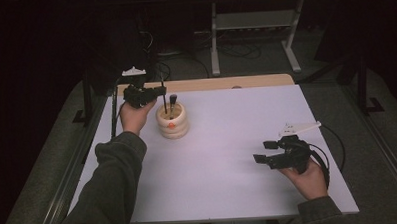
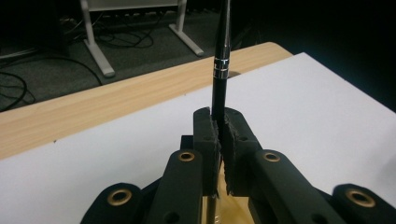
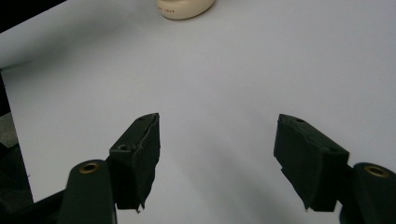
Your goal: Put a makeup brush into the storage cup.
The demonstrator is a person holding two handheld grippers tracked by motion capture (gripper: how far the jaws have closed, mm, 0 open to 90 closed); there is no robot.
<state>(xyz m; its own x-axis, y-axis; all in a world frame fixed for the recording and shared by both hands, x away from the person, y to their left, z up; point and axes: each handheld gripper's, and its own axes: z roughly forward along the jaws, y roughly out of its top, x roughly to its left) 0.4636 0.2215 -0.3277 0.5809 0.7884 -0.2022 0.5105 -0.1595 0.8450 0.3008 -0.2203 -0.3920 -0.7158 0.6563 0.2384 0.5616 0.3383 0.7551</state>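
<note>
Rising slim, black and glossy with a silver band, the pen (image 2: 221,70) stands upright, clamped in my left gripper (image 2: 219,135), its lower end in the cream ringed holder (image 1: 172,124) just beneath. My right gripper (image 3: 217,154) gapes empty, well apart.

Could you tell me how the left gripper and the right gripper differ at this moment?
The left gripper is shut on a thin black pen; the right gripper is open with nothing between its jaws. The left is held above the cream holder at the far side; the right sits apart, near the table's front edge. Both have black jaws.
</note>
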